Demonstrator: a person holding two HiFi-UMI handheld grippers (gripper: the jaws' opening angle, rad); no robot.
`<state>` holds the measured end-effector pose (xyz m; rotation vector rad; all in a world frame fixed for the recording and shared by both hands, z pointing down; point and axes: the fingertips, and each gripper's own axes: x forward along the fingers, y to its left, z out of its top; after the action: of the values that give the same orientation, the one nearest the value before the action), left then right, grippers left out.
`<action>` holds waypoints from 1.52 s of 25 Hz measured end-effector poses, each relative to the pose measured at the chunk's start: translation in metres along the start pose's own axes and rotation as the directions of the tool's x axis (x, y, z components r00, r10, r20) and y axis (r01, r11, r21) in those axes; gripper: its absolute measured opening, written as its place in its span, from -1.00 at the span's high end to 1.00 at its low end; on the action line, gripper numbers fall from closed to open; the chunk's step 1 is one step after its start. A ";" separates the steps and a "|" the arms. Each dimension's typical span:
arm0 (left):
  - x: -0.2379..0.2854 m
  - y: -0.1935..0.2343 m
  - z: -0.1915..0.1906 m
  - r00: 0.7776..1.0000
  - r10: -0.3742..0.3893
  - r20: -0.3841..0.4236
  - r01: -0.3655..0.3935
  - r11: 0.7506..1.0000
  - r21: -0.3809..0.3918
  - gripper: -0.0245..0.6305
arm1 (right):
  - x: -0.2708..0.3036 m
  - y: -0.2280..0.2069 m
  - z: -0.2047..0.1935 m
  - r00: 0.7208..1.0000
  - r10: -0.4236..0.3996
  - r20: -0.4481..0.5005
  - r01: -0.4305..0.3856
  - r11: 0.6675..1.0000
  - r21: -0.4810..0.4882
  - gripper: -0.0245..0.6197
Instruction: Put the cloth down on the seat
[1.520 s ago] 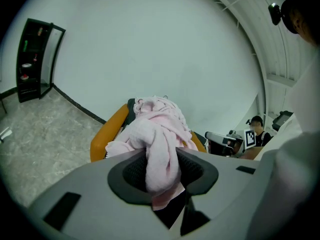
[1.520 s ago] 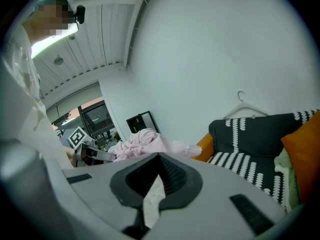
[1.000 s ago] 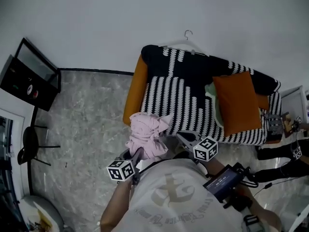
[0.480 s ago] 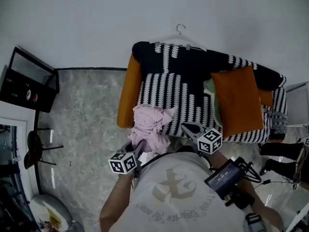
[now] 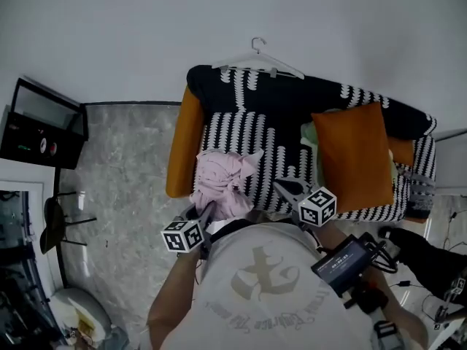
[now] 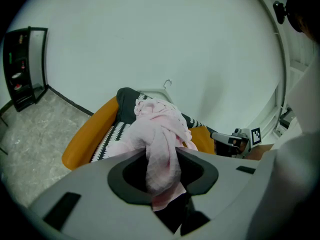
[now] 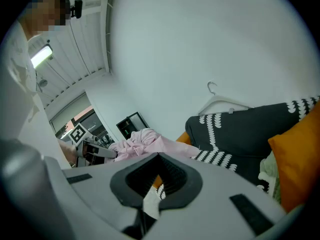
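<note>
The left gripper clamps the pink cloth between its jaws.

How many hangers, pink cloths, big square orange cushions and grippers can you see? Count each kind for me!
White clothes hanger: 1
Crumpled pink cloth: 1
Big square orange cushion: 1
Grippers with marker cubes: 2 (left gripper, right gripper)
Total: 5
</note>
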<state>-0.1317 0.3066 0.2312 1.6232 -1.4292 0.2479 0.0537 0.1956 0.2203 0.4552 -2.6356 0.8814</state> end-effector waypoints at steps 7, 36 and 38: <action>0.018 0.016 0.011 0.998 0.058 -0.032 -0.059 0.998 -0.037 0.49 | -0.007 -0.032 0.004 1.000 -0.015 0.019 0.014 0.995 0.098 0.88; 0.133 0.098 0.059 0.965 -0.038 -0.258 0.049 0.998 0.037 0.49 | 0.073 -0.087 0.041 0.991 -0.129 -0.045 0.135 0.972 0.193 0.88; 0.140 0.099 0.055 0.962 -0.037 -0.272 0.048 0.998 0.035 0.49 | 0.075 -0.092 0.036 0.990 -0.130 -0.060 0.139 0.970 0.200 0.88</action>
<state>-0.1970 0.1830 0.3443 1.5825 -1.1860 0.4593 0.0151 0.0891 0.2707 0.6482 -2.4494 1.1078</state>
